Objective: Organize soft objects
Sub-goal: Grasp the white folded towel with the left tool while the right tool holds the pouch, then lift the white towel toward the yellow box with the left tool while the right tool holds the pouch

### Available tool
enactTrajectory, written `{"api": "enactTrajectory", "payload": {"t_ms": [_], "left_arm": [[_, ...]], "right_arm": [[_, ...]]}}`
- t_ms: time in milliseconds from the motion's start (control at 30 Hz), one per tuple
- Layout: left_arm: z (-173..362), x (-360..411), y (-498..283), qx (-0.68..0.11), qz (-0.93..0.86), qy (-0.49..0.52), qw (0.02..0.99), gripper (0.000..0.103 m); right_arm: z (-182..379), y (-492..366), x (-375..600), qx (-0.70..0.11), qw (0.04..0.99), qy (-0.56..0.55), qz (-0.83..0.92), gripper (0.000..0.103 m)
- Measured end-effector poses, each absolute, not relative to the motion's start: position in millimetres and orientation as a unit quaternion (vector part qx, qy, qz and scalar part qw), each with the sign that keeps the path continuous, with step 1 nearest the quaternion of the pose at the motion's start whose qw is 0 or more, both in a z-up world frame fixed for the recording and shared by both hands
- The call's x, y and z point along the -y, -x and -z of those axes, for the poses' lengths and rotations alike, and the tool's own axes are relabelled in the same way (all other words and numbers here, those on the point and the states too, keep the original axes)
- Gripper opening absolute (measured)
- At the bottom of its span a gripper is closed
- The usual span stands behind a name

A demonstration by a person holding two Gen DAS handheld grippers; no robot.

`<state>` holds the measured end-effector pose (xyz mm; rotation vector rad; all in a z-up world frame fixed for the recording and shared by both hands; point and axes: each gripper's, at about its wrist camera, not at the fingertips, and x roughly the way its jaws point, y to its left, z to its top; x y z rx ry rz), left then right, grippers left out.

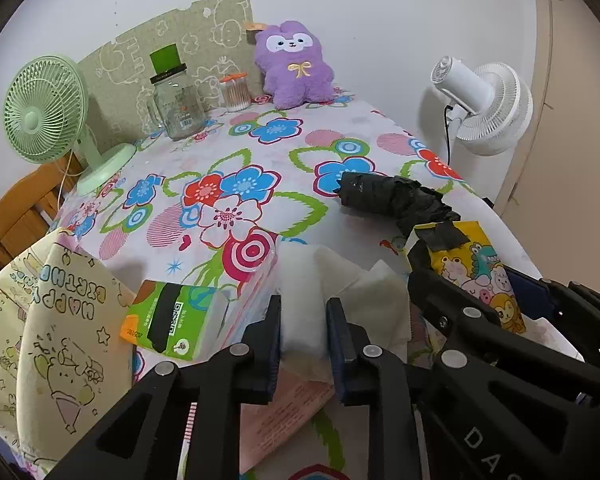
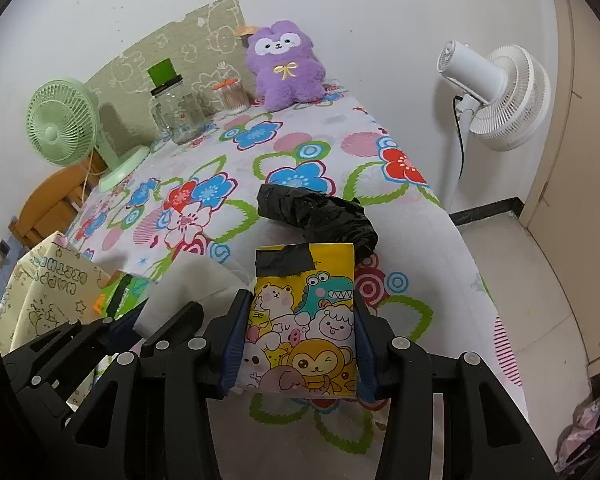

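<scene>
Your left gripper (image 1: 303, 336) pinches a white tissue (image 1: 320, 280) just left of the yellow pack (image 2: 304, 320) (cartoon animals), which your right gripper (image 2: 300, 344) clamps, a black bag (image 2: 316, 212) behind it.

My left gripper (image 1: 303, 336) at lower centre is matte black plastic with blue finger pads (image 1: 337, 326), round silver screws. My right gripper (image 2: 300, 340) looks identical; white lettering marks its body.

white tissue (image 1: 304, 320), cartoon-printed yellow pack (image 2: 304, 320), both upright
</scene>
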<state>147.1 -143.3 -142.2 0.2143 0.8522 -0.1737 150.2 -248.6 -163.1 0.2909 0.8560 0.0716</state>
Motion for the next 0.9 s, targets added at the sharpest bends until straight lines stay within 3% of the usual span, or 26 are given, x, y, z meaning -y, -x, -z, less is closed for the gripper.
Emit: {"api": "enactTrajectory", "payload": {"t_ms": [900], "left_arm": [[85, 115, -105, -0.371, 0.076, -0.073, 0.923, 0.016]], "right_arm": [[96, -109, 225, -0.363, 0.923, -0.119, -0.043, 0.05]]}}
